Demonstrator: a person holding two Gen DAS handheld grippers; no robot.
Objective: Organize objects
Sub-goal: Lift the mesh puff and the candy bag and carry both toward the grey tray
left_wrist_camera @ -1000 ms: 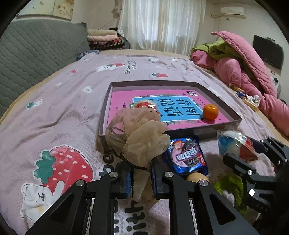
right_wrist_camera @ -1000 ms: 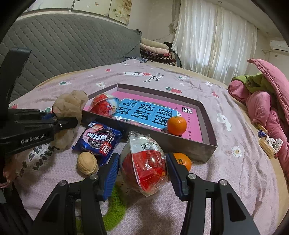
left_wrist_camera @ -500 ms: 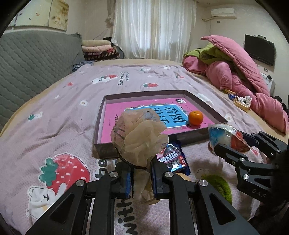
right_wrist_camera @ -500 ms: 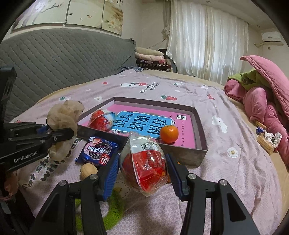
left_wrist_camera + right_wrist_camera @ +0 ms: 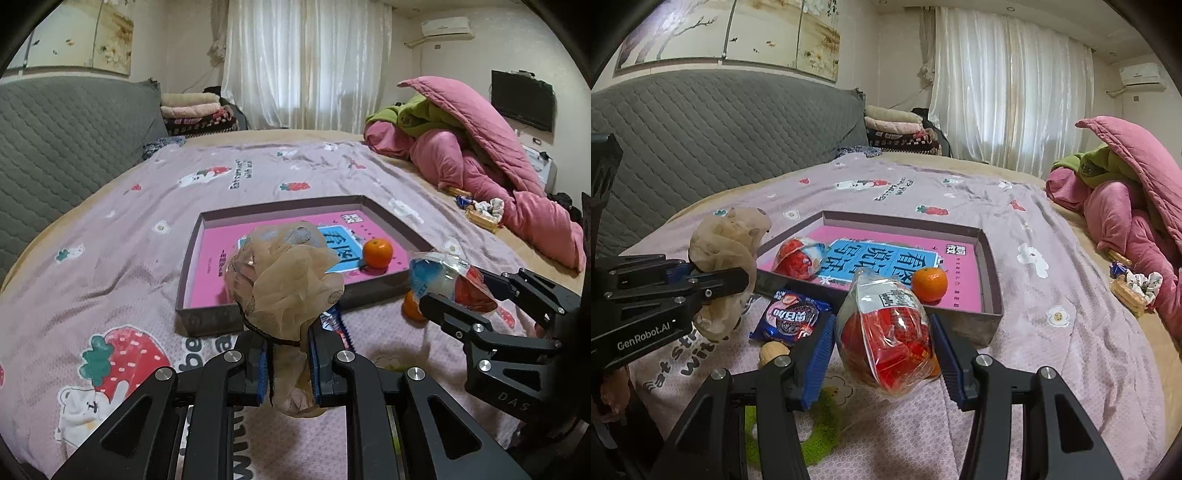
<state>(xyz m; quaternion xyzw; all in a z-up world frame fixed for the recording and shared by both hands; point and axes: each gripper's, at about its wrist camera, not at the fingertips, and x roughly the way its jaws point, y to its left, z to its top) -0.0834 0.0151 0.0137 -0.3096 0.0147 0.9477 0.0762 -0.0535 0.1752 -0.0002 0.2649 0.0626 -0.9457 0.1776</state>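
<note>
My left gripper (image 5: 286,363) is shut on a beige mesh scrunchie (image 5: 284,273) and holds it above the bed in front of the shallow box (image 5: 192,258). It also shows in the right wrist view (image 5: 720,277). My right gripper (image 5: 882,343) is shut on a clear packet of red snacks (image 5: 886,332), raised above the bed near the box's front edge (image 5: 982,325). The packet shows in the left wrist view (image 5: 450,280). In the box lie a pink and blue book (image 5: 886,258), an orange (image 5: 929,284) and another red packet (image 5: 799,258).
On the bedsheet before the box lie a blue Oreo packet (image 5: 790,317), a walnut (image 5: 772,352), a green fuzzy ring (image 5: 820,432) and a second orange (image 5: 410,306). A pink quilt (image 5: 498,184) is heaped at the right. A grey headboard (image 5: 701,140) stands at the left.
Both grippers have risen and drawn back from the box, each still holding its object. The box and the loose items on the sheet have not moved.
</note>
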